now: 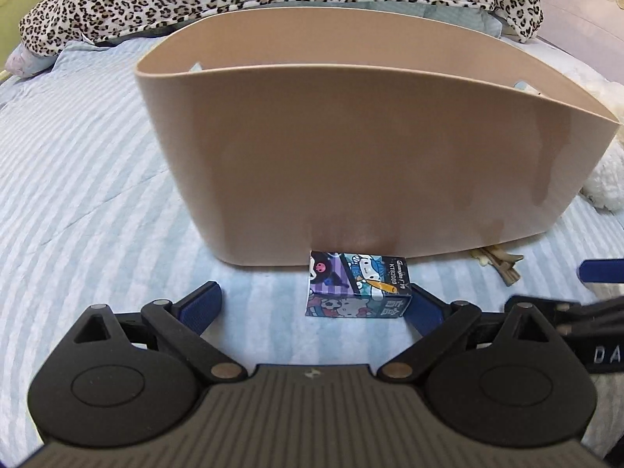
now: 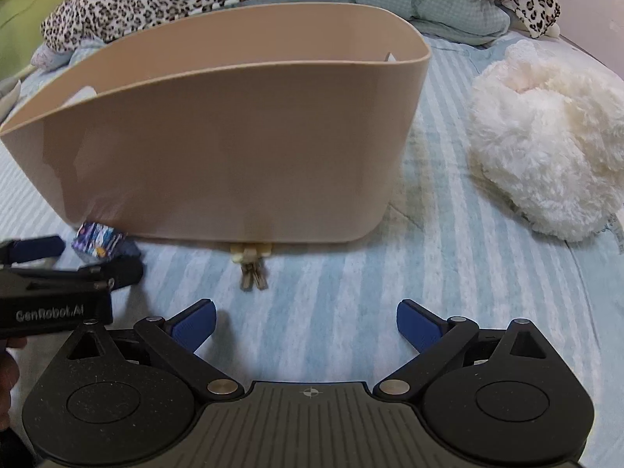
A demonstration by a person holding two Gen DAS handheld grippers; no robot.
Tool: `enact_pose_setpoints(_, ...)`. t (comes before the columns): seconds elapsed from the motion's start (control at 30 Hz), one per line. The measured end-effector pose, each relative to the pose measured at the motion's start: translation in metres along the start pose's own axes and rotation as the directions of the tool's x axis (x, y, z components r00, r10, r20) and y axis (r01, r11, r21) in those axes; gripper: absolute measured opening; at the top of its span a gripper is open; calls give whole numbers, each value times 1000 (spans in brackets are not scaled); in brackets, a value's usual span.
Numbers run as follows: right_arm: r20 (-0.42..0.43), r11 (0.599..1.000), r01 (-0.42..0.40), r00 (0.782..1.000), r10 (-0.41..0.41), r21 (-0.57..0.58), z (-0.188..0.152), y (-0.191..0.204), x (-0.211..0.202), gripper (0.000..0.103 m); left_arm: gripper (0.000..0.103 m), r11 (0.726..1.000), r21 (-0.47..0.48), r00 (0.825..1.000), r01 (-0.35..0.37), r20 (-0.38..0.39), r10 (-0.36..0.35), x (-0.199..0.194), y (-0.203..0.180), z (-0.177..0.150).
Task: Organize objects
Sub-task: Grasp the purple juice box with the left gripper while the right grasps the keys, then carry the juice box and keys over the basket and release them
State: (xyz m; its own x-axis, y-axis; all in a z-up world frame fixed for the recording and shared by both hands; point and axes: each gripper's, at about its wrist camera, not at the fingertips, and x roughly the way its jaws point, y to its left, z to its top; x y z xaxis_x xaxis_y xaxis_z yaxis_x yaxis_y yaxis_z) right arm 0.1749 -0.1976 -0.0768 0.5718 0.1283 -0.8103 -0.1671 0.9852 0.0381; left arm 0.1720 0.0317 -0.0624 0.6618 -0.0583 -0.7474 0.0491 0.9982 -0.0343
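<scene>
Left wrist view: the left gripper (image 1: 314, 304) is spreading its jaws wide, gripping nothing, likely to straddle the cartoon box (image 1: 358, 286) sitting at one o'clock against the basket (image 1: 351, 163). Right wrist view: the right gripper (image 2: 306, 321), wide and empty, is facing the hair clip (image 2: 252, 265) at eleven o'clock.

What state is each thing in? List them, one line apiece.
Left gripper: open, fingers either side of the box.
Right gripper: open, holding nothing.
Box: lying on the bed, against the bin.
Bin: upright, open-topped.
Clip: shut, lying against the bin's base.
Plush: resting on the bed.
</scene>
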Motion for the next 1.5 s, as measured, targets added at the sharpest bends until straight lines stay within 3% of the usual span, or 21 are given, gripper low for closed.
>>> enact_pose_setpoints(0.13,21,1000,-7,1000,7,-11,3,7,8,98,98,1000,-11,1000,-10,9,10,0,9,0)
enact_pose_setpoints(0.23,29,999,1,1000,0,-45,4,15,15,86,95,1000,-12,1000,-8,16,8,1,11,1)
enact_pose_setpoints(0.3,36,999,7,999,-5,-50,4,16,16,70,88,1000,9,1000,-19,6,19,4,11,2)
enact_pose_setpoints(0.33,48,999,9,999,-7,-42,4,17,16,67,82,999,23,1000,-22,12,22,3,11,3)
enact_pose_setpoints(0.4,54,999,7,999,-5,-34,4,16,16,51,71,999,31,1000,-14,23,14,2,13,4)
enact_pose_setpoints(0.47,62,1000,-4,998,6,-31,3,15,14,41,56,1000,28,1000,-2,29,1,1,15,5)
enact_pose_setpoints(0.57,49,999,-38,998,40,-37,0,17,13,16,53,1000,21,1000,4,16,-5,0,18,6)
enact_pose_setpoints(0.6,46,998,-44,998,46,-42,0,18,13,13,53,1000,21,1000,1,9,-2,-1,17,5)
enact_pose_setpoints(0.9,26,994,-68,997,70,-85,-7,21,-4,12,53,998,53,1000,-16,10,15,-20,10,-5)
enact_pose_setpoints(1.13,49,992,-72,996,77,-103,-21,23,-36,12,53,998,64,999,8,41,-10,-47,0,-6)
enact_pose_setpoints(1.33,132,990,-88,986,102,-109,-25,27,-81,12,52,997,66,996,31,79,-36,-79,-4,-5)
enact_pose_setpoints(1.5,241,990,-93,963,116,-104,-13,25,-118,12,53,997,66,990,40,134,-49,-105,-6,6)
